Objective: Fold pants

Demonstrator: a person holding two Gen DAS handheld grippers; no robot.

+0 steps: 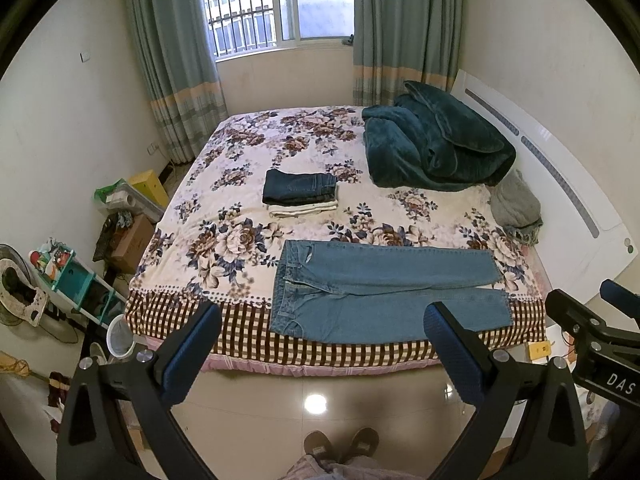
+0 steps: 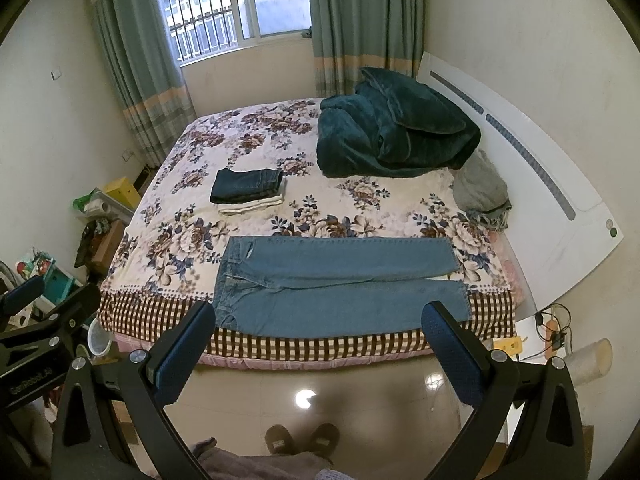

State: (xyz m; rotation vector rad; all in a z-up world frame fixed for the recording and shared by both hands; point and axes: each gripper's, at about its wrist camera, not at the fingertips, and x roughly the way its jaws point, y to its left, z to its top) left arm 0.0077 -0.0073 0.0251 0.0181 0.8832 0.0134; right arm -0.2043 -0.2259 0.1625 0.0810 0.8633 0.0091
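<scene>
Left wrist view: the left gripper [image 1: 322,320], jaws spread and empty, hangs off the bed's [image 1: 200,312] near edge, where the jeans [image 1: 384,296] lie flat.

Right wrist view: the right gripper [image 2: 318,320] likewise. A single-layer pinch could drag the jeans off.

Both my wrist cams looked from standing height off the bed's [image 1: 240,332] foot edge, angled down toward the window [image 2: 224,8]. Right view sat slightly rightward. Both shared the jeans [image 1: 384,292], bed and floor.
</scene>
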